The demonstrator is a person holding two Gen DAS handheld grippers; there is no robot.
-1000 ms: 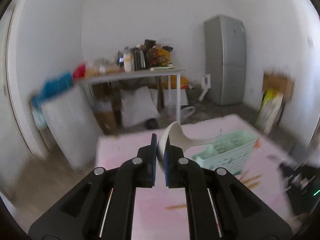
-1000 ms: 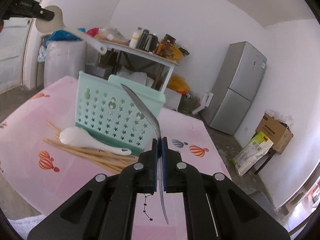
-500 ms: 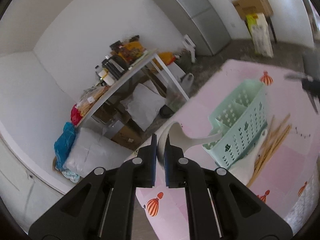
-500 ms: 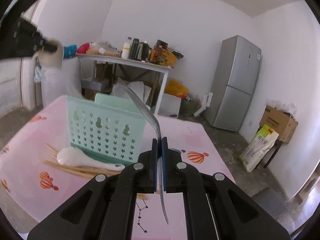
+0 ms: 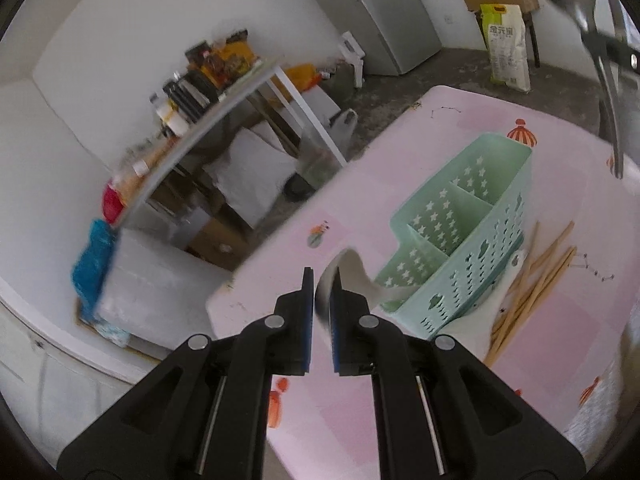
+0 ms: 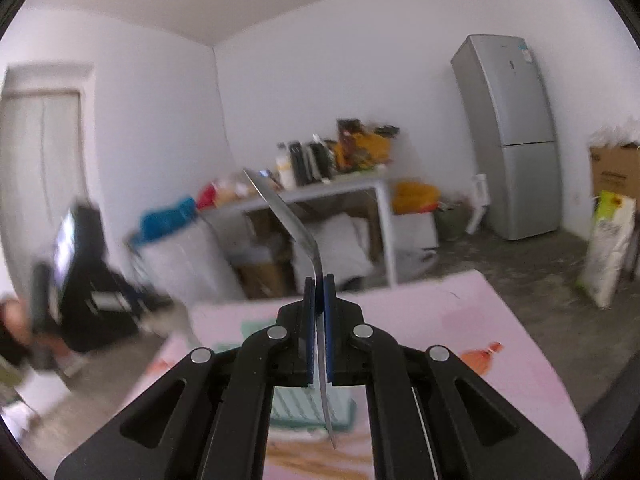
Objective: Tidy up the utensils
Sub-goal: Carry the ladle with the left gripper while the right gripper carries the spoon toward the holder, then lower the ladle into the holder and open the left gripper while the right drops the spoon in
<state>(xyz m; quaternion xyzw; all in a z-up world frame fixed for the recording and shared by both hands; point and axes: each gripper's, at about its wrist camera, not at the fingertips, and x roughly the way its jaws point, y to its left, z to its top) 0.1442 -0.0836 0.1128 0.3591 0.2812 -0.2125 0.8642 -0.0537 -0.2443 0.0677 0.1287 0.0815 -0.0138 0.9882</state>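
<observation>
My left gripper (image 5: 320, 280) grips the bowl of a white ceramic spoon (image 5: 352, 276); its jaws are opening slightly with the bowl still pressed between the pads. The spoon's handle slants down to the near corner of the mint green caddy (image 5: 476, 268). My right gripper (image 6: 319, 280) is shut on a steel spoon (image 6: 288, 220), bowl up and handle hanging down. That steel spoon (image 5: 608, 92) hangs high at the right of the left wrist view. Wooden chopsticks (image 5: 532, 276) lie beside the caddy, next to another white spoon (image 5: 516, 258). The caddy (image 6: 296, 412) shows low between the right fingers.
A pink balloon-print cloth (image 5: 400, 380) covers the table, whose far edge runs just beyond the caddy. Past it stand a cluttered white table (image 6: 340, 188), a grey fridge (image 6: 516, 140), a cardboard box (image 6: 616, 168) and a sack (image 6: 608, 248).
The left gripper rolled and tipped down, bringing the white spoon close to the caddy. The right gripper rose with the steel spoon, so the caddy dropped low in its view.
</observation>
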